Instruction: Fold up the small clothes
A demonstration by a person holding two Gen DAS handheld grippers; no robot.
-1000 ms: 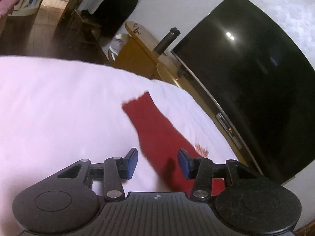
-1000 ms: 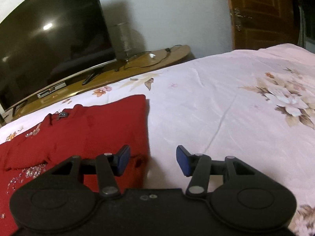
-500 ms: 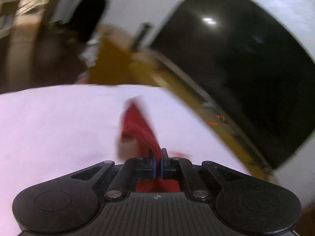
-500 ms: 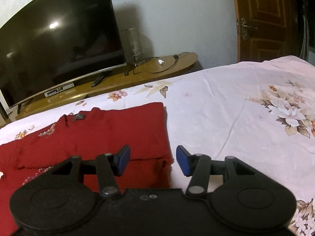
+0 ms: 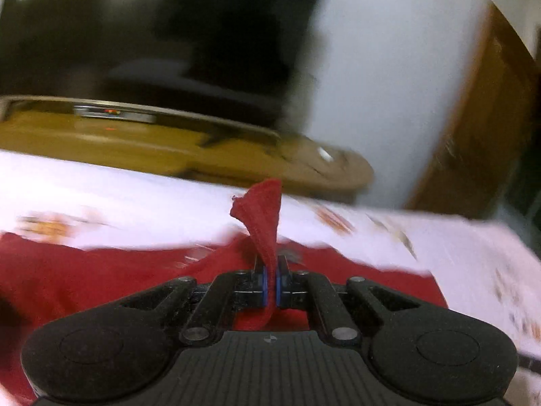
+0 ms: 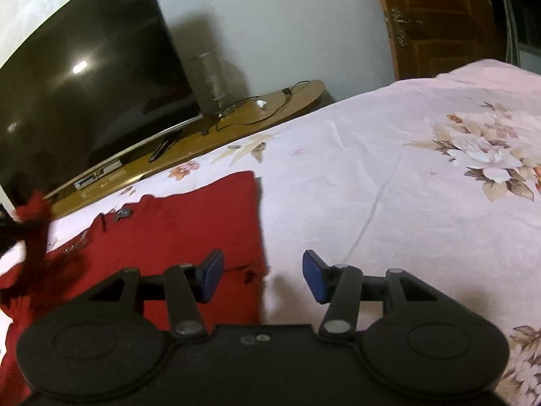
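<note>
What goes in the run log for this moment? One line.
left hand-held gripper: shut on red sleeve | right hand-held gripper: open, empty | red garment: on bedsheet

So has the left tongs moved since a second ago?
Yes. The left tongs, shut on the red sleeve, swung rightward: the TV slid from frame right to left.

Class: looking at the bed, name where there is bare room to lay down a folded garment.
Free: the floral bedsheet right of the red garment, out to the bed's far edge. Crowded: the left side, where the garment lies and the left gripper lifts its sleeve.
</note>
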